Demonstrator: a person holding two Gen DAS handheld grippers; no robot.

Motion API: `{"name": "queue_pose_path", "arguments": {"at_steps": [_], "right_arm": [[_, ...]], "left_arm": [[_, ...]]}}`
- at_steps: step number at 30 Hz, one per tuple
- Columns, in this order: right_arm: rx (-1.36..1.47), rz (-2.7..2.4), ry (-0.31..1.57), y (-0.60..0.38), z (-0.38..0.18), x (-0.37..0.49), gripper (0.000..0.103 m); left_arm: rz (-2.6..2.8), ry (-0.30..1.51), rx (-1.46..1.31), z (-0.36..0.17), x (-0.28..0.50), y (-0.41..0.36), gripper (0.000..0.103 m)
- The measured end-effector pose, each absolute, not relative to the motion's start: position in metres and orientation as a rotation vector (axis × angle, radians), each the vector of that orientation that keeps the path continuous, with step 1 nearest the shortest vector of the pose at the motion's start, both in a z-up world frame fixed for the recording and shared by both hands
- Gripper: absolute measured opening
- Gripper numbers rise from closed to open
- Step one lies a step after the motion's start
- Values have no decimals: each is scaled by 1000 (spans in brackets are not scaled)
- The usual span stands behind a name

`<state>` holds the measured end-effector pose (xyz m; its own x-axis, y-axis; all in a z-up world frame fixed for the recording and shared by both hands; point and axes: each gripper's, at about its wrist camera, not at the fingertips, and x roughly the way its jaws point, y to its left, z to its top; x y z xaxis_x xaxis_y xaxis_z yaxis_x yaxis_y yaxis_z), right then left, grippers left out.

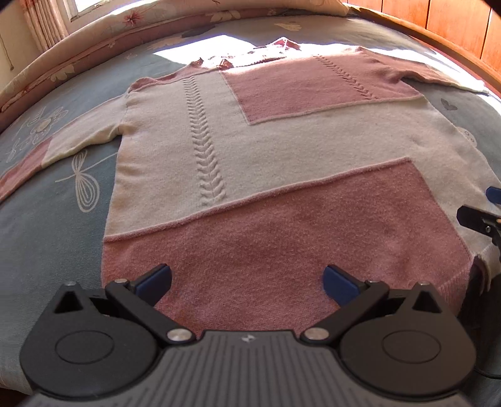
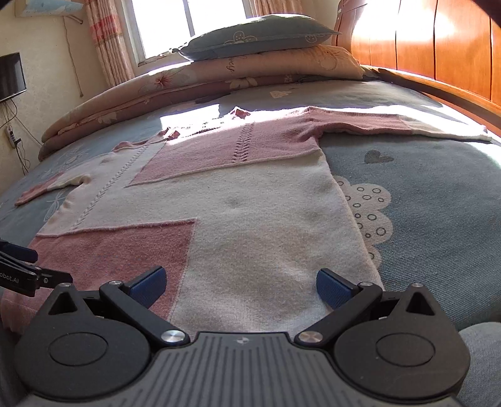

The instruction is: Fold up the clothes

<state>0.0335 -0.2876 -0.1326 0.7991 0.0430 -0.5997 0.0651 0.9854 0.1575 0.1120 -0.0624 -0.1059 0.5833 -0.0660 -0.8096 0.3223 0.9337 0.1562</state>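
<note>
Room: a bedroom with a sunlit window (image 2: pixel 188 28), curtains and a wooden headboard (image 2: pixel 438 47).
Bed: a blue sheet (image 2: pixel 438 219) with printed clouds and flowers carried a rolled quilt (image 2: pixel 188 84) and a pillow (image 2: pixel 256 37) at its far side.
Sweater: a pink and cream sweater (image 1: pixel 266 141) lay flat on the bed, sleeves spread to both sides, collar away from the cameras, hem nearest them.
Left gripper (image 1: pixel 247 281): jaws stood wide apart and held nothing; the pink hem panel lay between and below them.
Right gripper (image 2: pixel 241 283): jaws stood wide apart and held nothing, over the cream hem corner, just beside the sweater's right edge.
</note>
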Motion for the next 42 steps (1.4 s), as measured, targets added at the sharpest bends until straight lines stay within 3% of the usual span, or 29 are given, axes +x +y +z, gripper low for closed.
{"name": "queue_pose_path", "arguments": {"at_steps": [4, 14, 19, 31, 42], "right_arm": [[42, -13, 638, -272, -141, 26, 103], [54, -40, 627, -267, -142, 25, 103], [54, -48, 636, -266, -141, 26, 103], [54, -46, 622, -267, -143, 23, 103], [54, -40, 603, -268, -145, 19, 103]], "left_arm": [[-245, 861, 347, -108, 104, -65, 103], [-307, 893, 168, -97, 101, -50, 102], [-352, 849, 251, -102, 91, -79, 102], [-293, 917, 136, -102, 83, -37, 102], [-331, 906, 161, -112, 83, -51, 102]]}}
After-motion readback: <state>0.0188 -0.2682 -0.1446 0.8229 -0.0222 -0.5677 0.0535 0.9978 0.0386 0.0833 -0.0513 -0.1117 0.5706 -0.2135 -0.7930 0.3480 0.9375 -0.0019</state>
